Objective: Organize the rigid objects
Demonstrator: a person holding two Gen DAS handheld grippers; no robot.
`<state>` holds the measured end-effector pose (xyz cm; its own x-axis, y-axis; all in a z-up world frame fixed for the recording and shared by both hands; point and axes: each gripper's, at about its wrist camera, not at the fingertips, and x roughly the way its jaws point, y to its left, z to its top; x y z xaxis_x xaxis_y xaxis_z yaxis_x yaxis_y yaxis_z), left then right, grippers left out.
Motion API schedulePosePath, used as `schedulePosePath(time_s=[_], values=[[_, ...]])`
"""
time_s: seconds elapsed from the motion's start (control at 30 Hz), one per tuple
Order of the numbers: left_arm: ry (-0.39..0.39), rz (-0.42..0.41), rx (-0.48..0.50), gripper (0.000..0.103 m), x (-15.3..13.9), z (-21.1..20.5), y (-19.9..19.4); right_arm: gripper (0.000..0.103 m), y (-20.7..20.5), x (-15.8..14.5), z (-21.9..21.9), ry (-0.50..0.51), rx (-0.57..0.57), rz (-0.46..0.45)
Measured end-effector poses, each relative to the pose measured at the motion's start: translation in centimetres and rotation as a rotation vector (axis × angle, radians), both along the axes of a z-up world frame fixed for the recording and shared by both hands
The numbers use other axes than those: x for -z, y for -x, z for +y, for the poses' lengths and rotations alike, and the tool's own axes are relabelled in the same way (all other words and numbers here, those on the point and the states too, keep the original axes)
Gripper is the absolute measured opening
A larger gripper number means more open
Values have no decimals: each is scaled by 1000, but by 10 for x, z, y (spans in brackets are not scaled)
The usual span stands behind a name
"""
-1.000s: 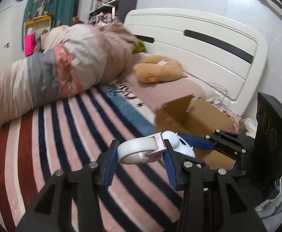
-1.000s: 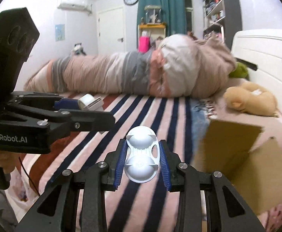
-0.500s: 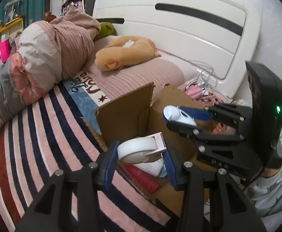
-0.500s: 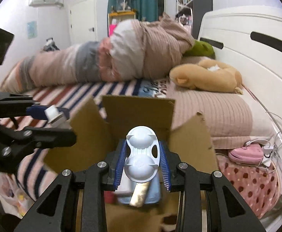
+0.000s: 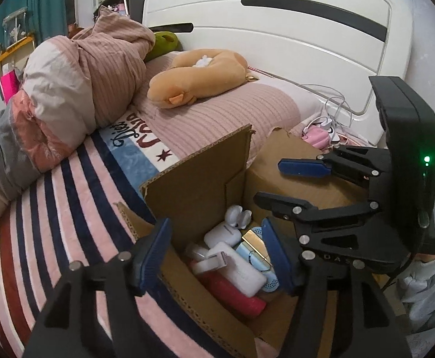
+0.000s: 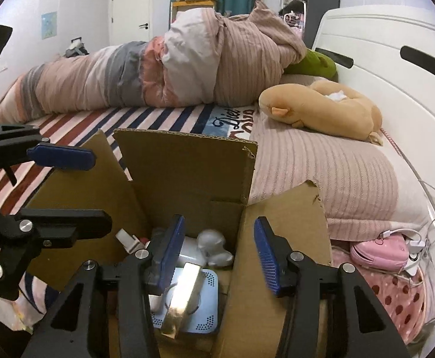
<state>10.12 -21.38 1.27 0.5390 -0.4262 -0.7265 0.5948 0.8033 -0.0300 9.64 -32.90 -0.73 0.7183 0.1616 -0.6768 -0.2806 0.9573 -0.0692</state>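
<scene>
Left wrist view: left gripper (image 5: 217,253) sits at lower centre, jaws wide apart, nothing between them. Directly beyond, the cardboard box (image 5: 199,179) stands on the striped bedspread (image 5: 47,208), flaps up. Inside, lower centre: a white tape dispenser (image 5: 210,264) lying on a white power-bank-like block (image 5: 241,268), a red cylinder (image 5: 235,294) under them, a white earbud-style case (image 5: 237,216) against the back wall, a pale blue perforated gadget (image 5: 259,258). The right gripper (image 5: 277,185) enters from the right edge, jaws also apart and empty.

Right wrist view: right gripper (image 6: 218,253) at lower centre, spread open above the box (image 6: 187,167) interior. Below it a white moulded piece (image 6: 213,246), a shiny gold bar (image 6: 184,291) and the blue perforated gadget (image 6: 199,298). Left gripper (image 6: 68,191) at left edge, open. A plush toy (image 6: 321,107) lies at right on the bed (soft, so probably not part of the sort).

Judgement: deposit step looks complete; both tools are empty over the box. Next move calls for lifting clear of the flaps and locating another rigid item; none is visible outside the box here.
</scene>
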Motion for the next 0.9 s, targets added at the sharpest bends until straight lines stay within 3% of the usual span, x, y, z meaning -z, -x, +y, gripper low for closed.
schedulePosePath(time_s=[0.17, 0.23, 0.3, 0.37, 0.53, 0.73, 0.9], values=[[30, -21, -23, 69, -11, 10, 11, 44, 7, -6, -1, -21, -9, -3], [44, -39, -38, 77, -18, 16, 19, 45, 13, -11, -2, -57, -33, -5], [56, -74, -57, 80, -30, 25, 32, 49, 21, -18, -2, -93, -64, -12], [64, -105, -80, 87, -40, 32, 42, 60, 30, -25, 1, -114, -89, -35], [109, -199, -181, 101, -64, 59, 75, 80, 59, -43, 9, -132, -143, -147], [137, -277, -367, 102, -67, 94, 99, 103, 85, -64, 8, -232, -217, -301], [125, -321, -505, 102, -57, 118, 106, 103, 95, -70, 12, -298, -290, -349]])
